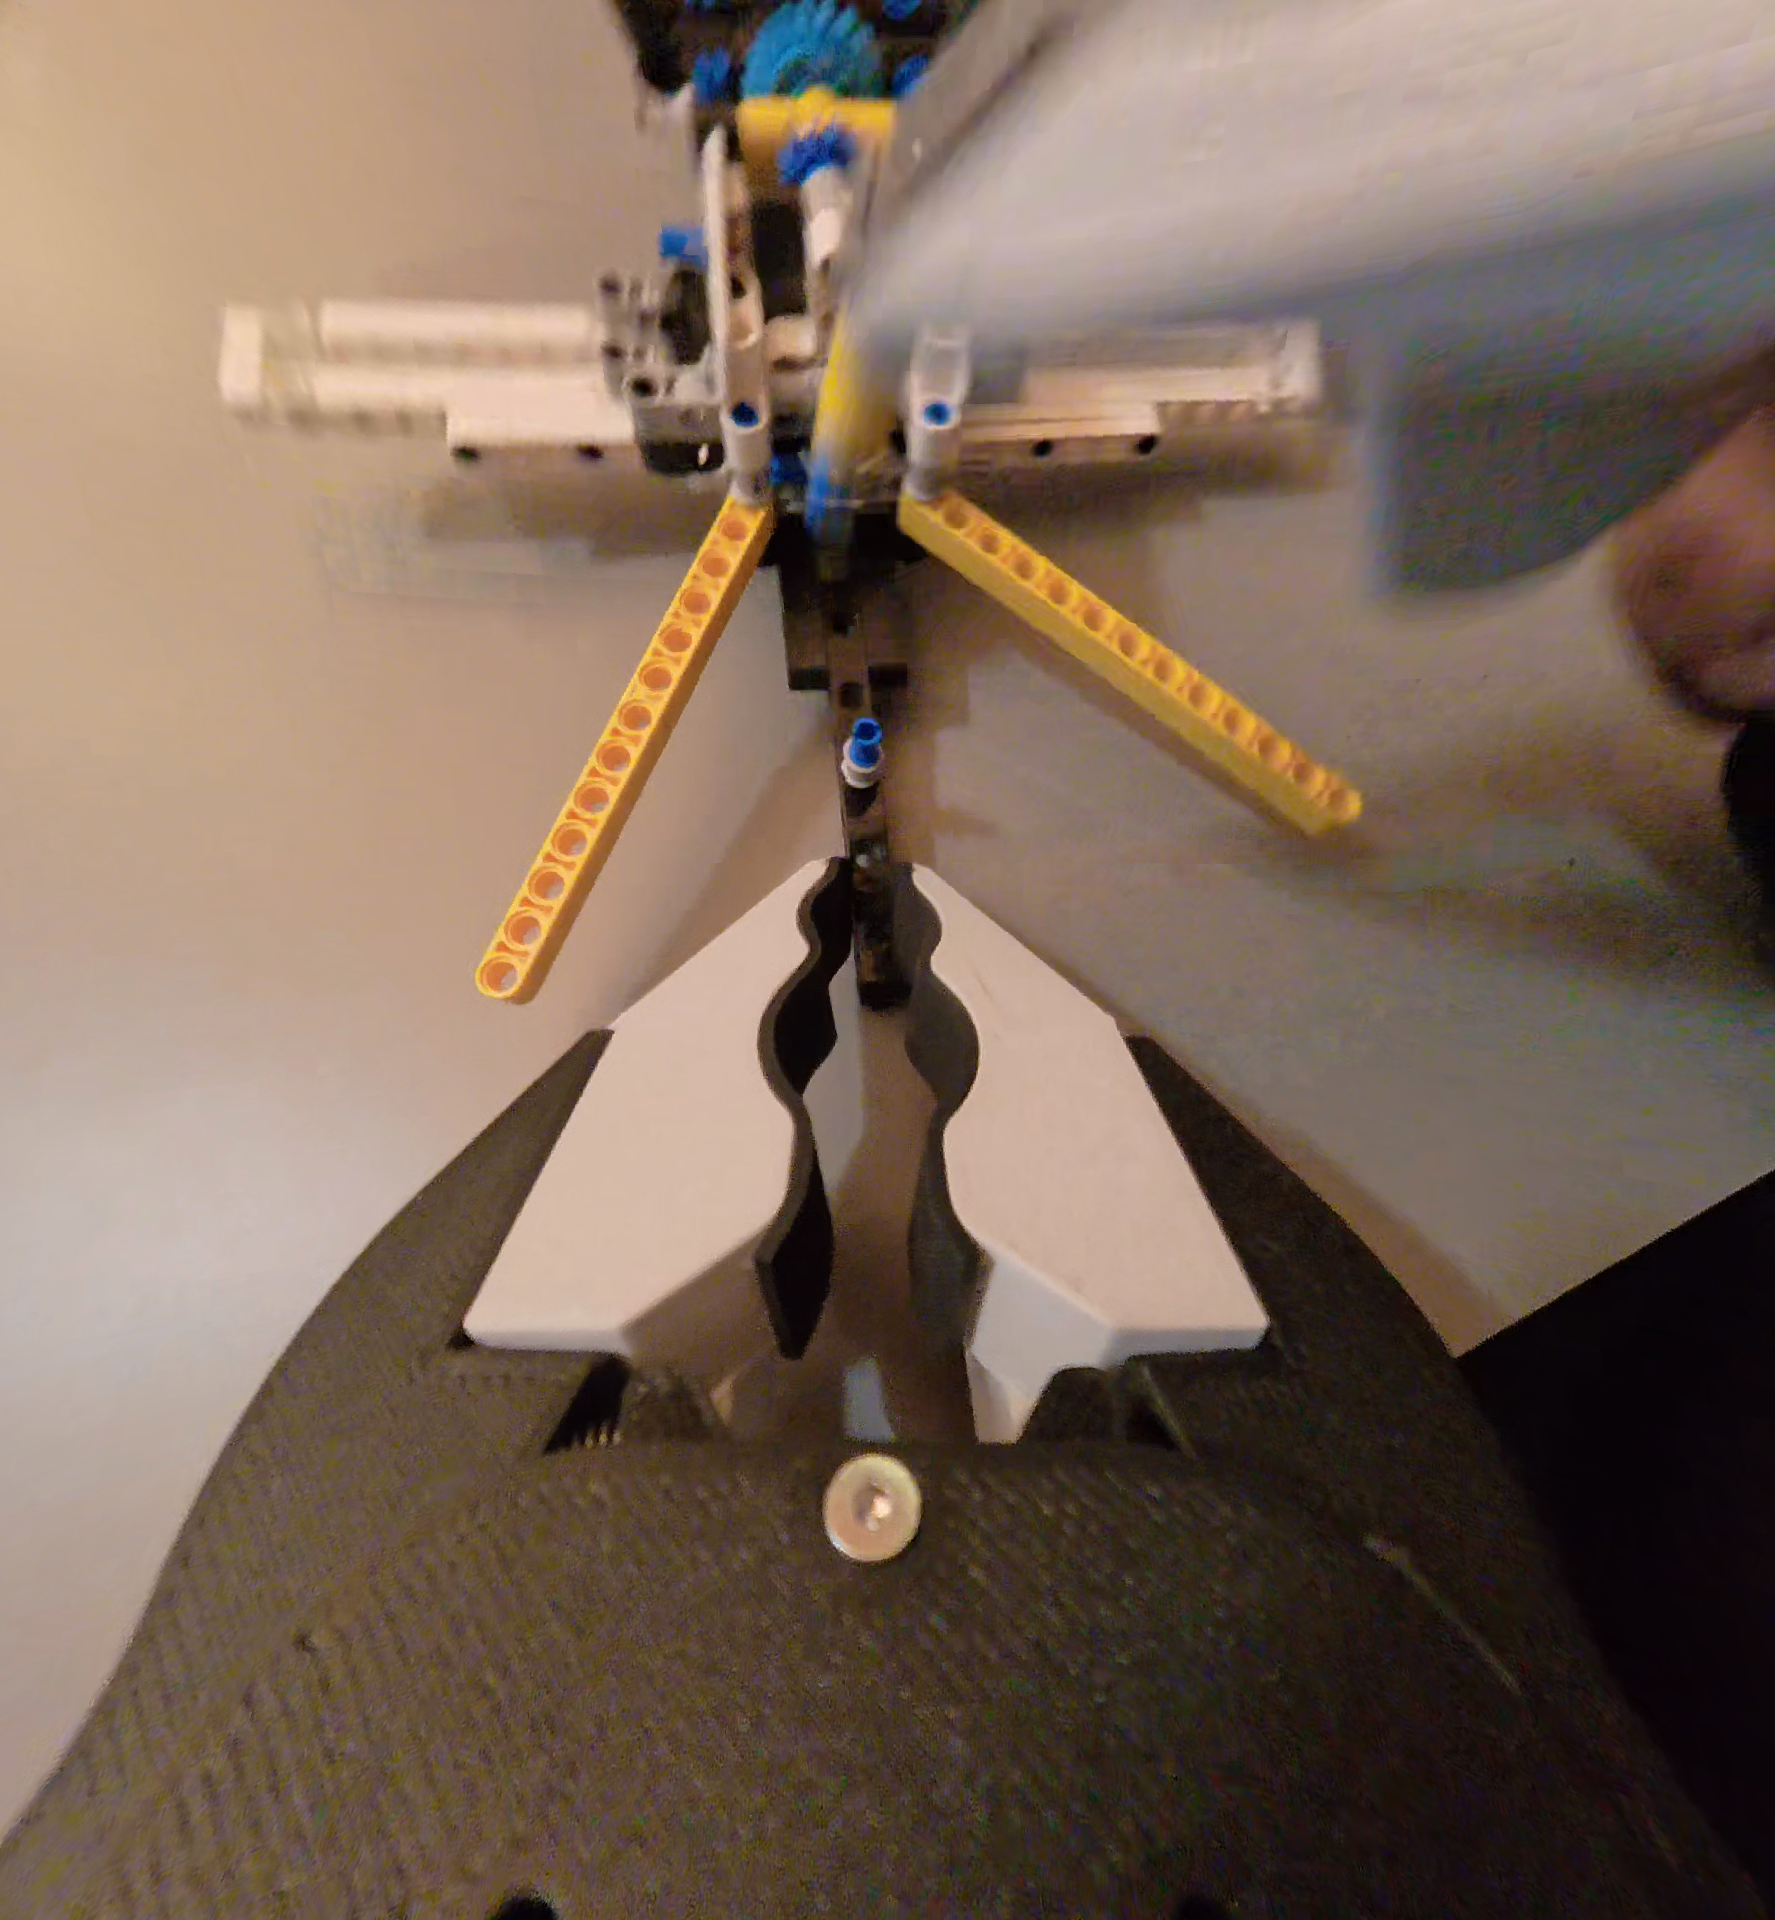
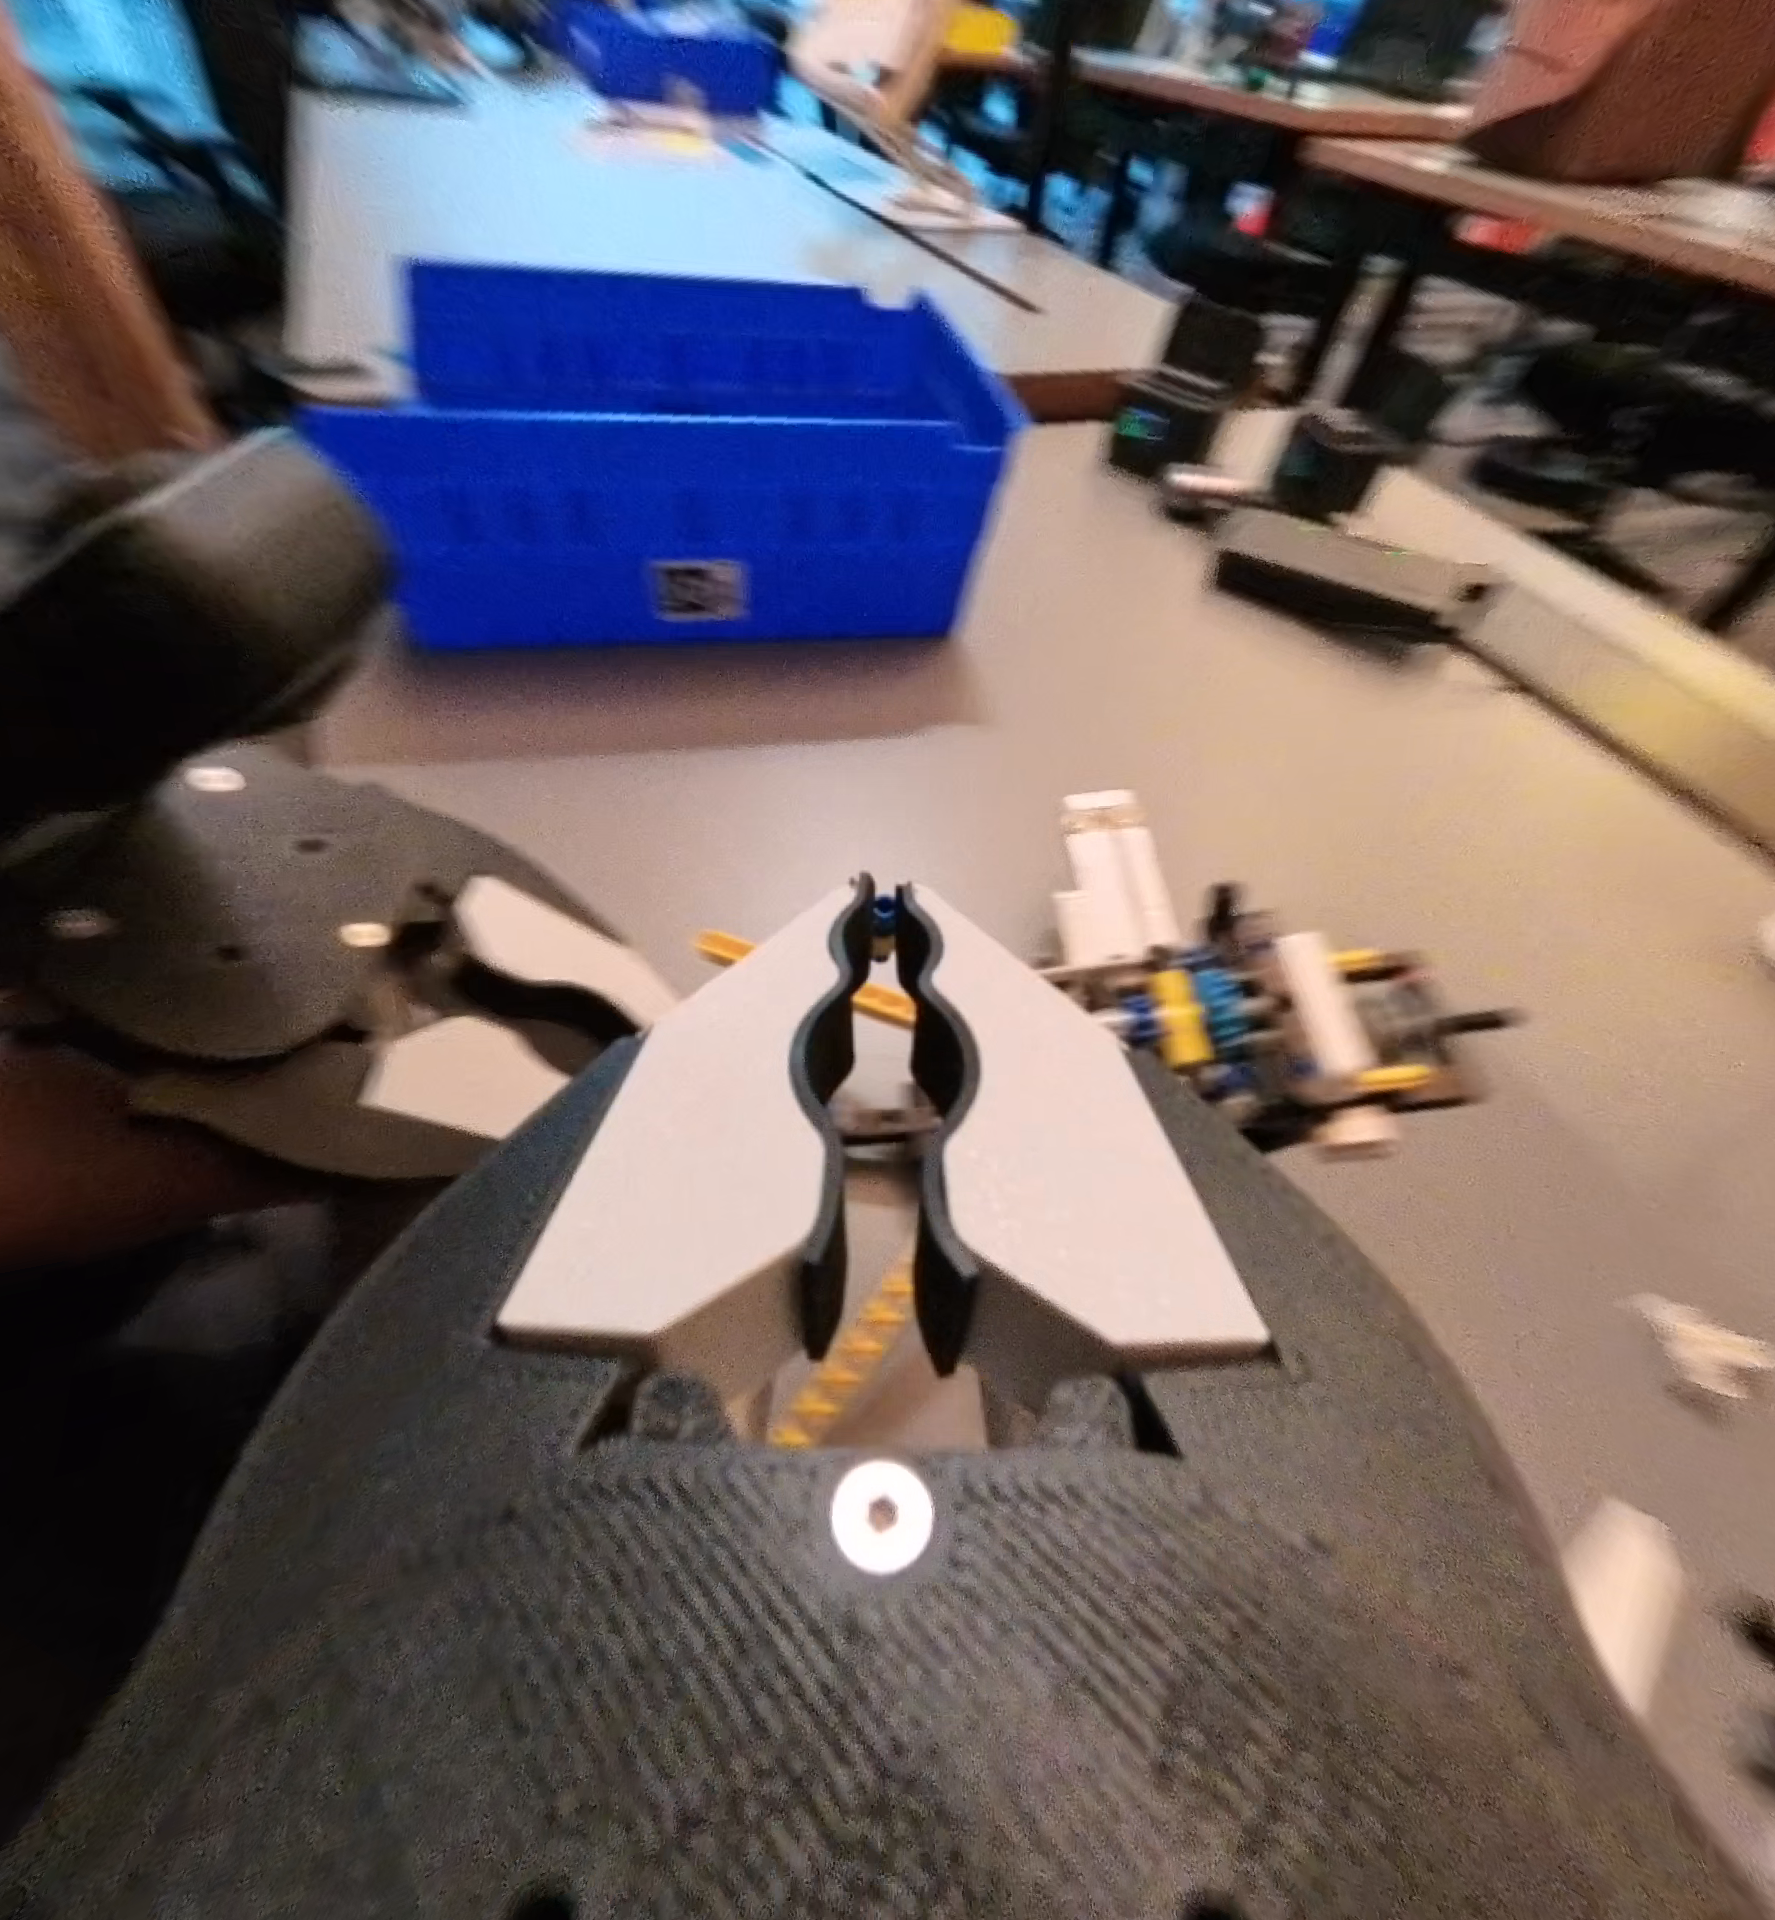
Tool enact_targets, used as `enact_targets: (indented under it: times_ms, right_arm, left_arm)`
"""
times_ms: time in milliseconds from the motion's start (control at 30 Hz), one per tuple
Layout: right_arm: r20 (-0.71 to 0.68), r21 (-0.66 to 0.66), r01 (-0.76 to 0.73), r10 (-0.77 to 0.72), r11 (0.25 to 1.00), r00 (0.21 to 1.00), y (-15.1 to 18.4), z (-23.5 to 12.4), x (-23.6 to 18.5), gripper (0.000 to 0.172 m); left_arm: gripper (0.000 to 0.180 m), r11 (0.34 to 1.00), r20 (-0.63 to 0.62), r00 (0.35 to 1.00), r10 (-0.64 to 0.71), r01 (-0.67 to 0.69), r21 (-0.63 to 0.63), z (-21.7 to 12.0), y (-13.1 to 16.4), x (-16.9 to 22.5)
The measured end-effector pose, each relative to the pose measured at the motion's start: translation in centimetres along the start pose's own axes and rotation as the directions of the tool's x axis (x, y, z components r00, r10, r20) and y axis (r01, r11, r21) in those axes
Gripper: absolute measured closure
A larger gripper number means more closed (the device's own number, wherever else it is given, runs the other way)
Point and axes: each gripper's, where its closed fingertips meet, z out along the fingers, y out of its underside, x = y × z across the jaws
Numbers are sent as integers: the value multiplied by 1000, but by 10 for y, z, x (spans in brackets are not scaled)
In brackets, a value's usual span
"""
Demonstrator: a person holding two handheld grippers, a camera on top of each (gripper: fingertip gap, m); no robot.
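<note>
The left gripper [image 1: 875, 914] is closed on the thin black perforated plastic beam [image 1: 867, 790] sticking out of a toy-brick assembly [image 1: 789, 343] with two long yellow holed beams [image 1: 634, 738] that lies on the smooth grey table [image 1: 187, 935]. The right gripper [image 2: 884, 914] pinches a small blue plastic connector pin [image 2: 882, 920] at its tips. The model looks light, rigid and snap-fitted, so it is best held by stiff beams.
</note>
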Motion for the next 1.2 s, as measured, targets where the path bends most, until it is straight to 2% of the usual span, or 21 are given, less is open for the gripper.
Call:
enact_targets:
  times_ms: [67,167,233,300,367,467,567,733,900,1000,1067,1167,1200]
  right_arm:
    - [-65,-19,26,-27,999,998,-6,-9,20,170]
    - [10,17,-71,71,997,997,-2,-18,22,170]
    - [89,70,-207,200,976,976,-2,-25,22,170]
    - [209,102,-384,357,918,910,-3,-34,24,170]
    - [329,111,-540,482,835,812,-4,-43,29,170]
    - [443,116,-675,571,728,692,-7,-56,36,170]
    - [459,102,-690,581,717,672,-1,-59,35,170]
    - [463,52,-673,579,738,671,9,-57,23,170]
    - [492,-20,-675,595,737,635,19,-53,11,170]
    - [504,-61,-665,598,745,623,24,-50,0,170]
    - [505,-71,-658,596,750,624,26,-49,-4,170]
    - [504,-70,-657,595,751,626,27,-50,-5,170]
    - [506,-70,-658,595,750,624,27,-50,-5,170]
  left_arm:
    - [175,1000,-15,1000,-11,11,8,0,-1,1]
    - [175,999,-36,999,-23,24,25,-1,-3,2]
    - [175,1000,-35,999,-16,17,26,-1,-3,2]
    - [175,1000,-32,999,-4,5,29,-1,-3,3]
    - [174,999,-46,999,5,-4,34,-2,-3,6]
    - [174,998,-53,999,2,1,57,-4,-6,6]
    - [173,998,-73,997,-16,21,65,-5,-7,6]
    - [155,993,-89,996,-25,36,116,-14,-20,9]
    - [150,959,-149,986,79,-35,281,-36,-60,35]
    - [148,952,-157,977,147,-96,290,-31,-70,48]
    - [151,956,-176,970,169,-118,268,-24,-69,55]
    - [176,958,-209,964,166,-107,265,-21,-69,62]
    - [177,956,-209,964,167,-107,272,-21,-70,62]
